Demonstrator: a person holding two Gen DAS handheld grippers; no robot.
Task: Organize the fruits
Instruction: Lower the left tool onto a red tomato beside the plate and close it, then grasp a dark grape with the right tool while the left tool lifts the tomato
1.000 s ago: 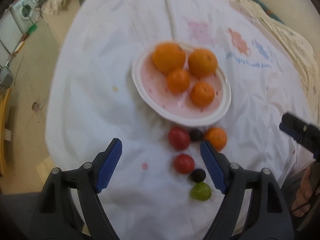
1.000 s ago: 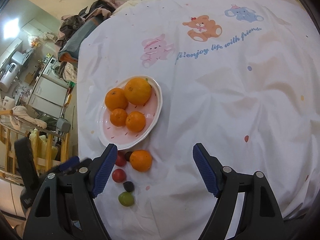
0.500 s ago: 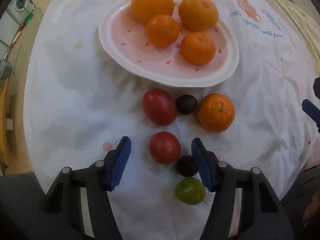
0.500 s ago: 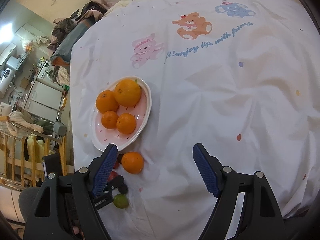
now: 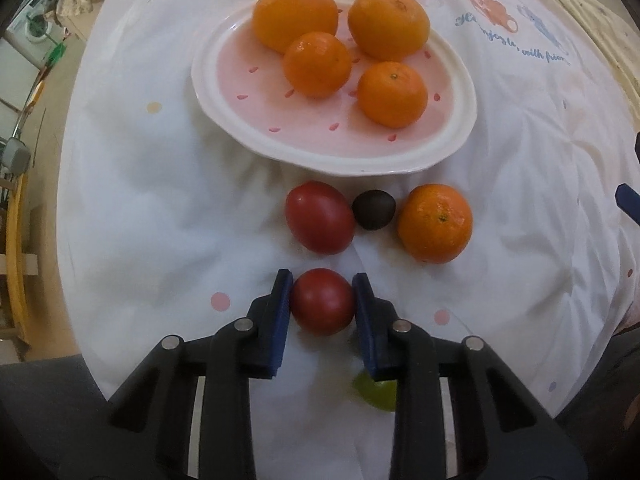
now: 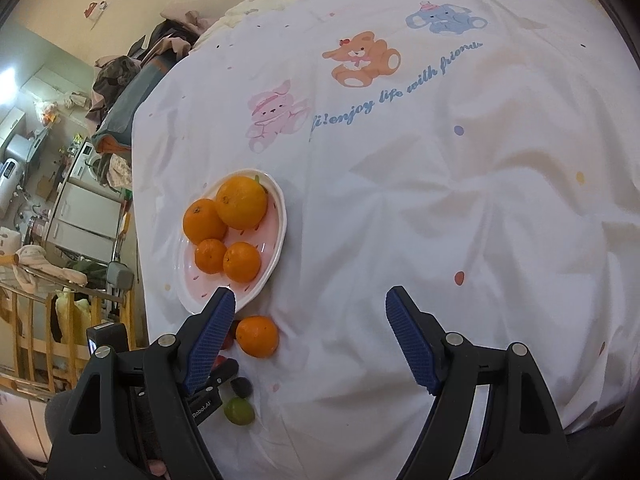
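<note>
My left gripper [image 5: 322, 296] is shut on a red fruit [image 5: 322, 307] on the white cloth. Beyond it lie a second red fruit [image 5: 319, 217], a dark fruit [image 5: 374, 210] and a loose orange [image 5: 435, 222]. A green fruit [image 5: 378, 394] shows partly under the right finger. A pink plate [image 5: 248, 120] behind holds several oranges [image 5: 318, 65]. My right gripper [image 6: 310, 344] is open and empty above the cloth, right of the plate [image 6: 276, 240] and the loose orange [image 6: 257, 336]; the green fruit [image 6: 239, 411] and dark fruit [image 6: 242, 387] lie near its left finger.
The white printed cloth [image 6: 440, 208] covers a bed and spreads wide to the right. Its edge drops off at the left, with wooden rails [image 6: 36, 344], appliances and piled clothes [image 6: 132, 68] beyond. A blue tip of the right gripper [image 5: 628, 206] shows at the left wrist view's right edge.
My left gripper has moved forward and down over the fruits and closed its fingers on the nearer red fruit. The right gripper has stayed open and drifted a little.
</note>
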